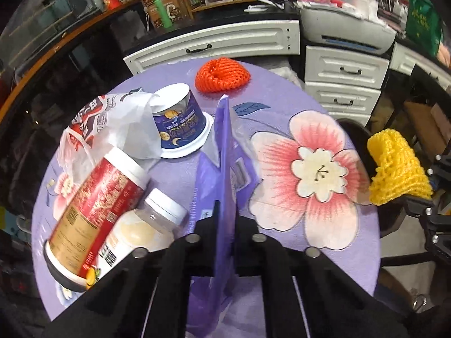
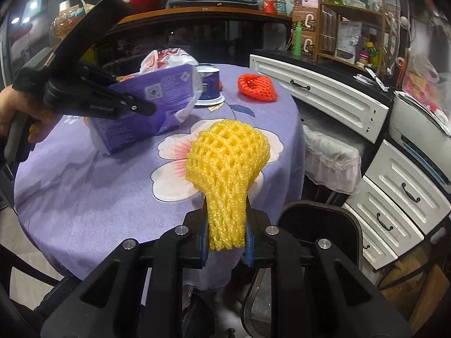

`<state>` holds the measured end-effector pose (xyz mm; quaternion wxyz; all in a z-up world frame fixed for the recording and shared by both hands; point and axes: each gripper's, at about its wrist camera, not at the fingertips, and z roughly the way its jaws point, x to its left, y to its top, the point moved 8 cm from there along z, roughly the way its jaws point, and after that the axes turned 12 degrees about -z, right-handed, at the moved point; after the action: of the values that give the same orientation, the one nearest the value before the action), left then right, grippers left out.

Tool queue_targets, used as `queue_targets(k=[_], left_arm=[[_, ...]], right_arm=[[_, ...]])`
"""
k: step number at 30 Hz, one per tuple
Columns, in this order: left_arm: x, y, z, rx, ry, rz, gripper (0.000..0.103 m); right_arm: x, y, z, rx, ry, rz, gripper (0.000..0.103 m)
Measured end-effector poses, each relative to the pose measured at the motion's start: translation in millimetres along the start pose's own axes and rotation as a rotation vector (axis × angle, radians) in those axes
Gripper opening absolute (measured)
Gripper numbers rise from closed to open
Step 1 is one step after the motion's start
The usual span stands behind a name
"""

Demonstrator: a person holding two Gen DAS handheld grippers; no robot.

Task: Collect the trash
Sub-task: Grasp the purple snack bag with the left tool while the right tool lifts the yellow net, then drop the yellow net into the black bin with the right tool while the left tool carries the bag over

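Presently on a round tabletop (image 2: 84, 186) under a purple floral cloth, items as follows.

Left hand-held gripper (image 1: 225, 211): tilted steeply down over the near edge, jaws closed on a flat purple plastic packaging bag (image 1: 225, 152), which stands edge-on between the fingers. Seen from the right wrist view, the same bag (image 2: 152, 104) hangs lifted above the cloth, pinched at its upper edge, with a bare hand (image 2: 17, 112) wrapped around the gripper's handle at the left.

Right hand-held gripper (image 2: 227, 225): angled moderately down past the tabletop's near-right edge, jaws clamped on the narrow end of a yellow foam mesh fruit sleeve (image 2: 228, 163), whose wider end flares upward beyond the fingertips, clear of the cloth.

Still lying on the tabletop: an orange-red foam mesh fruit sleeve (image 1: 222, 74) at the far side; an upturned blue and white paper cup (image 1: 181, 124); a crumpled white and red plastic bag (image 1: 112, 124) beside it; a red-labelled canister with a white lid (image 1: 95, 211) on its side; a clear plastic jar with a white lid (image 1: 146, 225) touching it.
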<state>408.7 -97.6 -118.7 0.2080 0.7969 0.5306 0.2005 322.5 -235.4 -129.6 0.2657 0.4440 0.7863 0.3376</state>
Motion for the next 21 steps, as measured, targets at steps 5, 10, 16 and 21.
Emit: queue_targets(k=[5, 10, 16, 21], left_arm=[[-10.8, -0.2, -21.6, -0.061, -0.045, -0.031, 0.002], [-32.4, 3.5, -56.2, -0.164, -0.118, -0.073, 0.002], [-79.3, 9.7, -81.8, -0.257, -0.218, -0.099, 0.002], [-138.2, 15.9, -75.8, -0.258, -0.304, -0.064, 0.002]], right_arm=[[-10.6, -5.3, -6.0, -0.013, -0.013, 0.04, 0.02], [-29.0, -14.6, -16.7, -0.027, -0.039, 0.087, 0.02], [-64.6, -40.2, -29.2, -0.009, -0.091, 0.156, 0.02], [-96.4, -76.6, -15.0, 0.078, -0.135, 0.224, 0.02]])
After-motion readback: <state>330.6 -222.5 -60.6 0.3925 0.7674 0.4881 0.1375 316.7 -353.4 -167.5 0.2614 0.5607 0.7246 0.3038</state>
